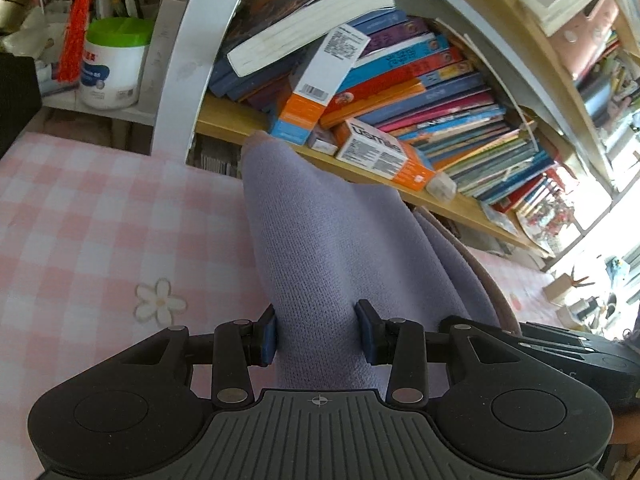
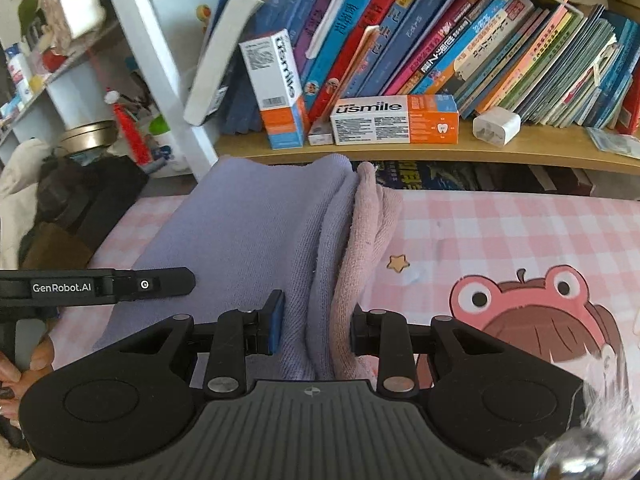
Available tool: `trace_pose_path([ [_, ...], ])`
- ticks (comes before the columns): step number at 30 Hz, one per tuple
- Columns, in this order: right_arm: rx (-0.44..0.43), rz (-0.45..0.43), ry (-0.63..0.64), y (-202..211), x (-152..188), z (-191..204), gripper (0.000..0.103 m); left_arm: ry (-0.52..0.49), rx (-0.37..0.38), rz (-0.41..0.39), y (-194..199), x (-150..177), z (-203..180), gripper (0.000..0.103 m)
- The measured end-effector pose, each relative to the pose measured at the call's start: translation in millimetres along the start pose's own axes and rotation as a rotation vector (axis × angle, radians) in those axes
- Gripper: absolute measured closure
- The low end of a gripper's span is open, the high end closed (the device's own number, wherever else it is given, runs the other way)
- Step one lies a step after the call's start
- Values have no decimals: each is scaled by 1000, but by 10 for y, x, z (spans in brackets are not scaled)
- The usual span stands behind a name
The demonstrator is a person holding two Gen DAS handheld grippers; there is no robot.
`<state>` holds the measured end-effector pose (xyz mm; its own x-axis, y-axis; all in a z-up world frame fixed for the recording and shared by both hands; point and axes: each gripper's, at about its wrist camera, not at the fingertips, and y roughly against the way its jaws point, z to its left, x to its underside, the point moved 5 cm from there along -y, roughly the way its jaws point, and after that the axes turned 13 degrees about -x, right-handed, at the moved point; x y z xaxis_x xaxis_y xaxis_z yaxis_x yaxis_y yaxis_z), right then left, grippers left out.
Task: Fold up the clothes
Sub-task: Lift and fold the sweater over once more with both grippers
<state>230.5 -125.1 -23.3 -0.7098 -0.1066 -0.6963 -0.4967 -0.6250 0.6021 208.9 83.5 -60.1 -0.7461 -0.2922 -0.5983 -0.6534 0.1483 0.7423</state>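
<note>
Item one: lavender knit garment, with a pink fleecy layer folded along its right edge. I see it draped from the near edge toward the far bookshelf, over a pink-and-white checked sheet.

Left gripper: I read its fingers as partly closed, pressing from both sides on a raised fold of the lavender knit. The cloth runs between them and away toward the far side.

Right gripper: its fingers stand narrowly apart and are clamped on the bunched right edge of the garment, lavender on the left pad, pink on the right.

Surroundings: a wooden shelf stands just beyond the far end of the garment, filled with leaning books. Two usmile boxes sit on it, one upright, one lying flat, with a white charger plug to the right. A white upright post rises at far left. A white tub with a green lid and a red tassel sit further left. A cartoon frog print marks the sheet to the right of the garment.

Pose: both grippers angle downward, side by side. In the right wrist view I see the left gripper's black body at the left, with fingertips of the person's hand on its handle.
</note>
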Motion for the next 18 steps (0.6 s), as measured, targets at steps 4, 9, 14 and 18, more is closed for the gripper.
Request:
trace_pose_path([
  [4,2,-14,-4,-160,-58,-91,76,-6,-6,-12,-141,-100,41,65],
  [9,-25,-3,-9,-345,-94,-203,75,0,-17,1,-304,-116,132,65],
  [14,-61,-4,-75,-458,-11,-383,72,12,-3,5,-409,-77,213,61],
  [18,-83,-1,-131,-447,12,-464,65,13,-1,8,-418,-51,240,55],
])
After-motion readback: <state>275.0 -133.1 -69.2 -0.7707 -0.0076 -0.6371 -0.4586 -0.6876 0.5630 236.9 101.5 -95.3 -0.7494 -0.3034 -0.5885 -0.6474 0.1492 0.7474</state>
